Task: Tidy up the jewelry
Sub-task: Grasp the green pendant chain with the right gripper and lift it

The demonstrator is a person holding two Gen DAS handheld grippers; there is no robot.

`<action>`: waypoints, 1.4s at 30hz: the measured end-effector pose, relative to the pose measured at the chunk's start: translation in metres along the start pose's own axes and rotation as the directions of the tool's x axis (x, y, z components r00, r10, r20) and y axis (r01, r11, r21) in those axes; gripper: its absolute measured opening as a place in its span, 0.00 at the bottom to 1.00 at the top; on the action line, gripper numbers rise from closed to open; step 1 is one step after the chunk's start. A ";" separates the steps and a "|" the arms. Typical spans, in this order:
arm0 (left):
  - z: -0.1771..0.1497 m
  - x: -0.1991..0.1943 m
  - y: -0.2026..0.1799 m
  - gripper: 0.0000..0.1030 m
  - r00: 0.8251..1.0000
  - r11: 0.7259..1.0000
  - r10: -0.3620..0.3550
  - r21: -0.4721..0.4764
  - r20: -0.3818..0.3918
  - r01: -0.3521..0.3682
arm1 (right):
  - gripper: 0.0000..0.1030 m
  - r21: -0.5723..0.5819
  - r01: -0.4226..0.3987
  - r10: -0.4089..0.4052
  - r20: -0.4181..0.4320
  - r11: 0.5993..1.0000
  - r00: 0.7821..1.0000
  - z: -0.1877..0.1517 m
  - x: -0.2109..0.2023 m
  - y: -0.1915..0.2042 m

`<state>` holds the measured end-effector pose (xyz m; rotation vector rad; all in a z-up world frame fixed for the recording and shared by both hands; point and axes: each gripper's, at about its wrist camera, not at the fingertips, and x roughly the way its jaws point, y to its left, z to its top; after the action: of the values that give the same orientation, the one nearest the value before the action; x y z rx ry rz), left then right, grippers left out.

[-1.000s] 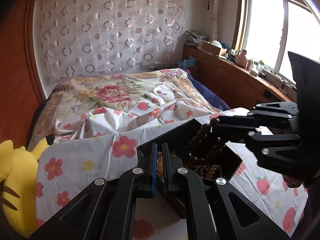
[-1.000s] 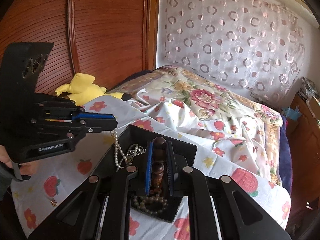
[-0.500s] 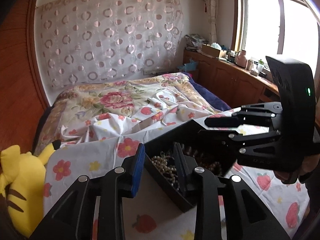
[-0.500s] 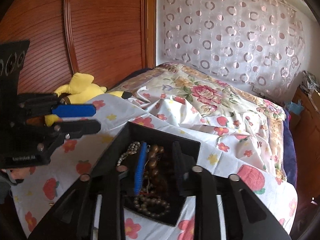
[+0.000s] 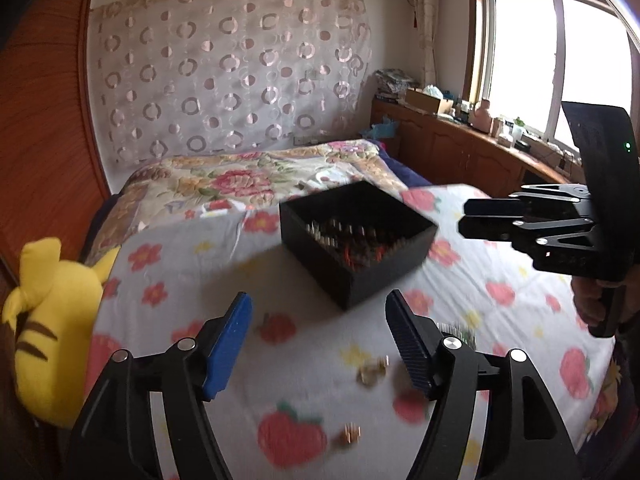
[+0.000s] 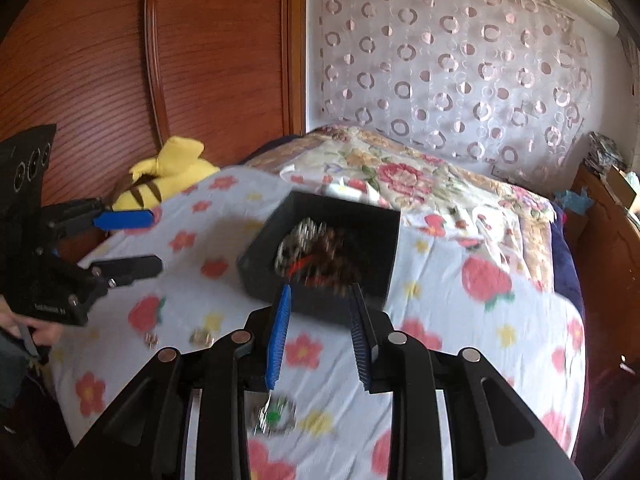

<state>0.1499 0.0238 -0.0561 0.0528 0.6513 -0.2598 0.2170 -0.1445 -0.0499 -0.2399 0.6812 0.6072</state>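
A black open box (image 5: 356, 236) sits on the flowered sheet and holds a pile of bead and pearl strings (image 6: 316, 254); it also shows in the right wrist view (image 6: 332, 304). My left gripper (image 5: 320, 308) is open and empty, back from the box's near corner. My right gripper (image 6: 320, 300) is open and empty, just in front of the box; in the left wrist view (image 5: 464, 216) it hangs to the right of the box. Small gold pieces (image 5: 372, 370) lie on the sheet near my left gripper. A silver piece with a green stone (image 6: 274, 416) lies under my right gripper.
A yellow striped plush toy (image 5: 52, 320) lies at the bed's left edge by the wooden wardrobe (image 6: 160, 60). A rumpled floral quilt (image 5: 248, 176) covers the far bed. Wooden cabinets (image 5: 460, 152) with clutter run under the window on the right.
Both grippers let go of their bead strings into the box, opened, and pulled back and up from it. The left gripper now stands wider open.
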 end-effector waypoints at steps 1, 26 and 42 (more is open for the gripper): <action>-0.006 -0.003 -0.001 0.68 1.000 1.000 0.002 -0.002 -0.003 -0.002 | 0.31 0.004 0.002 -0.002 -0.005 1.000 1.000 -0.006 -0.002 0.002; -0.082 -0.031 -0.008 0.70 0.995 0.999 0.005 -0.037 -0.099 -0.009 | 0.31 -0.041 0.009 -0.017 -0.205 0.999 0.979 -0.079 0.030 0.038; -0.086 -0.031 -0.008 0.70 0.995 0.999 0.003 -0.043 -0.104 -0.008 | 0.06 0.057 0.028 -0.027 -0.025 0.998 0.999 -0.073 -0.022 0.022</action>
<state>0.0730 0.0344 -0.1053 0.0267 0.7597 -0.2389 0.1526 -0.1659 -0.0908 -0.2031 0.7163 0.5582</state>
